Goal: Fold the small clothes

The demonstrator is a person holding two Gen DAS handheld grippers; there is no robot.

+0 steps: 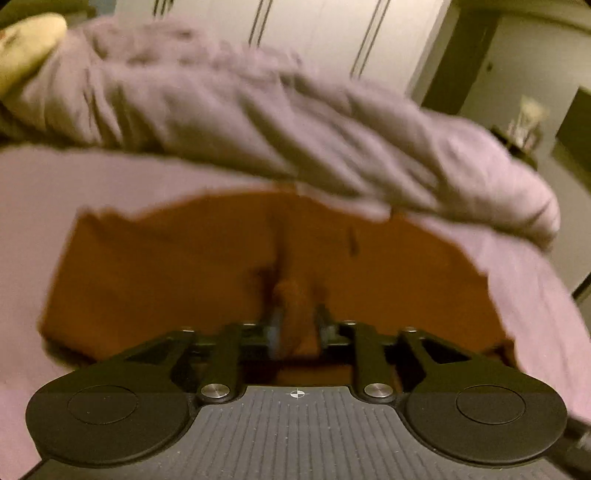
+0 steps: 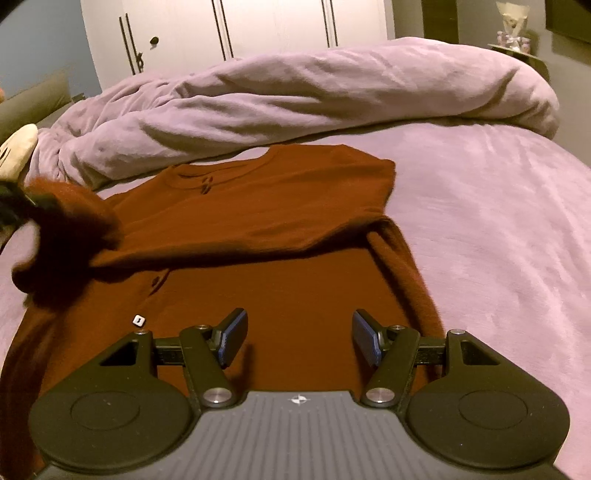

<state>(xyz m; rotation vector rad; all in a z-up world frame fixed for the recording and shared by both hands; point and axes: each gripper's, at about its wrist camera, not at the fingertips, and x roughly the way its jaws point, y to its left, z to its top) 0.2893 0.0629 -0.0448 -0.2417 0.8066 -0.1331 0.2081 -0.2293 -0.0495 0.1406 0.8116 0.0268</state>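
Note:
A small rust-brown shirt [image 2: 280, 229] lies on the lilac bed sheet [image 2: 498, 229], its upper part with the neckline folded down over the lower part. My left gripper [image 1: 297, 314] is shut on a bunched fold of the shirt [image 1: 207, 266]; the left wrist view is blurred. In the right wrist view that gripper [image 2: 18, 206] shows at the far left edge, lifting a shirt corner off the bed. My right gripper [image 2: 299, 332] is open and empty, low over the shirt's near part. A small white tag [image 2: 138, 320] lies on the shirt.
A rumpled lilac duvet [image 2: 295, 99] is heaped along the far side of the bed, touching the shirt's far edge. A cream soft toy [image 2: 16, 147] lies at the left. White wardrobe doors [image 2: 240, 26] stand behind. A shelf with ornaments [image 2: 517, 40] is at the back right.

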